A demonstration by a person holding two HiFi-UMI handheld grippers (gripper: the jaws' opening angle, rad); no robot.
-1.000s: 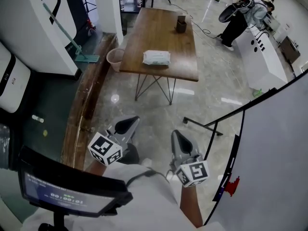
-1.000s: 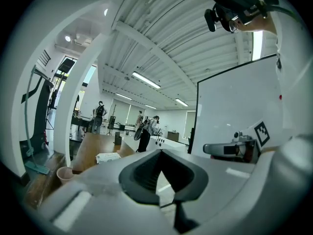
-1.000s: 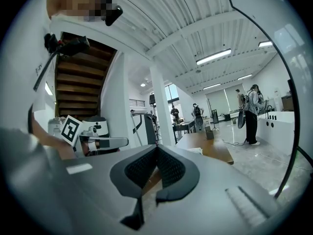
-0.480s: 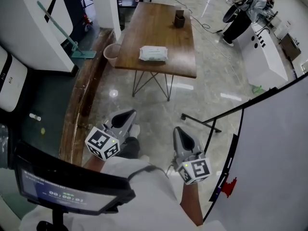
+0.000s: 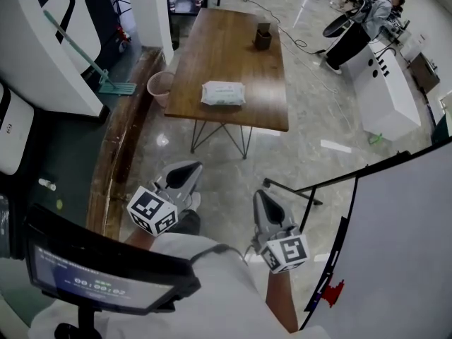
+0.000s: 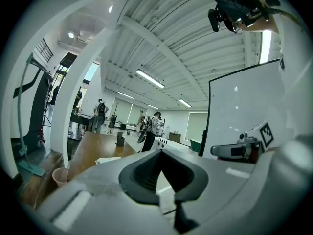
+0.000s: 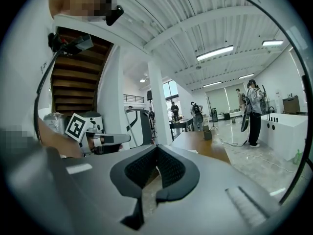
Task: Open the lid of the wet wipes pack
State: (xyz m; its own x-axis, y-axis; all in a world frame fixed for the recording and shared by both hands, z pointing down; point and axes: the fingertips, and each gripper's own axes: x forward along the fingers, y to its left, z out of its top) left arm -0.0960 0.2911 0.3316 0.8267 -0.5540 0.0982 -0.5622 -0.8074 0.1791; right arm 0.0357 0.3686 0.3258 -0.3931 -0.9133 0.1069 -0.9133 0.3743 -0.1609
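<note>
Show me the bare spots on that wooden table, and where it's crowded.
Most of the table is bare. Widest free patch: the middle stretch between the wet wipes pack and the dark container. Also free: the far end left of the container, and the strip from the pack to the right edge. Tightest: the band between pack and near edge.

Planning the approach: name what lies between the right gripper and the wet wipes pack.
Head view: bare floor, with a black stand's foot just beyond the right gripper, then the table's near edge and bare wood up to the wet wipes pack.
</note>
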